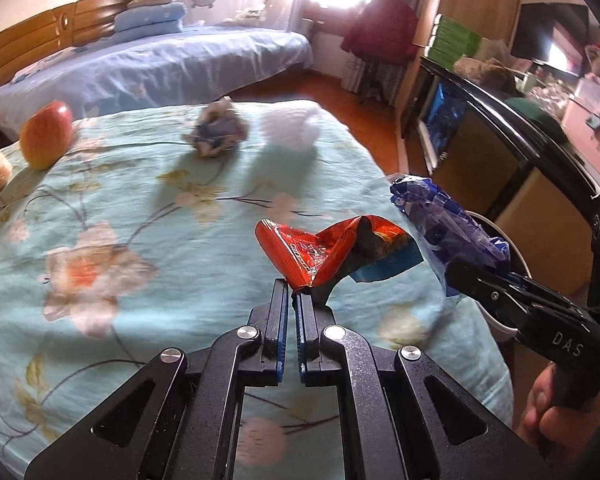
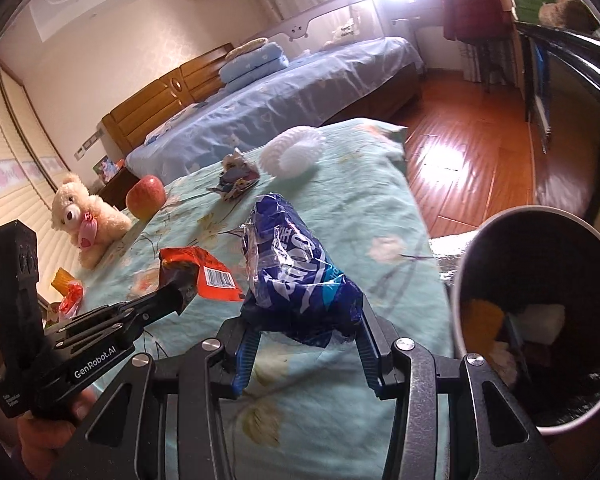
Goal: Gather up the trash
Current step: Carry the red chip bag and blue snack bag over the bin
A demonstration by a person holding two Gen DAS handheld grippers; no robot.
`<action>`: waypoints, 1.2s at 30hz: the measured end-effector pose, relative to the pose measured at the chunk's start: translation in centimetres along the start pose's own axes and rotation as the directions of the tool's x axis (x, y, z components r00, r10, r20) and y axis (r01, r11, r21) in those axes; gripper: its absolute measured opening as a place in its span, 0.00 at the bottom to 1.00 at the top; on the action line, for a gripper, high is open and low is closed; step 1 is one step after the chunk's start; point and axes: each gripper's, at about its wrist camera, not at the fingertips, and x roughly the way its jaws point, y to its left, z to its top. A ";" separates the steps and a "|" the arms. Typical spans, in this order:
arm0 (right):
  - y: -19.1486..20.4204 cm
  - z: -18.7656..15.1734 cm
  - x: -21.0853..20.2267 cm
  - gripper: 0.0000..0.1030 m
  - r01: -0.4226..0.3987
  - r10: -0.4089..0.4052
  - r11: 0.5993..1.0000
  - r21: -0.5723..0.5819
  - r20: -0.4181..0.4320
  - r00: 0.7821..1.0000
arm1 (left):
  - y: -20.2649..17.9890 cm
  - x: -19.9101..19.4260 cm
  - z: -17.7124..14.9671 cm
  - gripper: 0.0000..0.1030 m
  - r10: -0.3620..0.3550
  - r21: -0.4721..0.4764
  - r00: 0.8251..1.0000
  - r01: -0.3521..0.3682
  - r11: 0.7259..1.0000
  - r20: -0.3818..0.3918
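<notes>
The left gripper (image 1: 293,298) has its jaws pressed nearly together on a corner of a red snack wrapper (image 1: 320,250), which hangs crumpled above the bed (image 1: 140,208) with the flowered teal cover. The right gripper (image 2: 306,332) has its jaws about half apart, clamped on either side of a crumpled blue plastic wrapper (image 2: 296,272) that bulges up between them. In the left wrist view this blue wrapper (image 1: 444,220) sits just right of the red one, over the bed's right edge.

A round bin (image 2: 540,256) with a pale rim and dark inside stands just off the right edge of the bed, near the blue wrapper. It holds some scraps, one yellowish and one white; what they are is hard to make out in the shadow.

Farther up the bed from the bin, a crumpled printed paper wad (image 2: 236,178) lies on the cover, with a white ruffled piece (image 2: 294,150) just beside it toward the far corner. A red apple (image 2: 146,196) rests left of the wad, and a cream teddy bear (image 2: 86,220) sits beyond the apple at the bed's left edge. Some red and yellow bits (image 2: 66,286) lie near the bear, partly hidden by the left gripper's handle.

A person's hand (image 1: 548,412) grips the right handle.
</notes>
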 end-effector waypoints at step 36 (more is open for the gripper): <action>-8.3 -1.6 -4.7 0.43 0.118 -0.125 0.982 0.145 0.041 0.991 | -9.8 2.1 0.1 0.03 -0.090 0.163 0.995 0.097 0.982 -0.046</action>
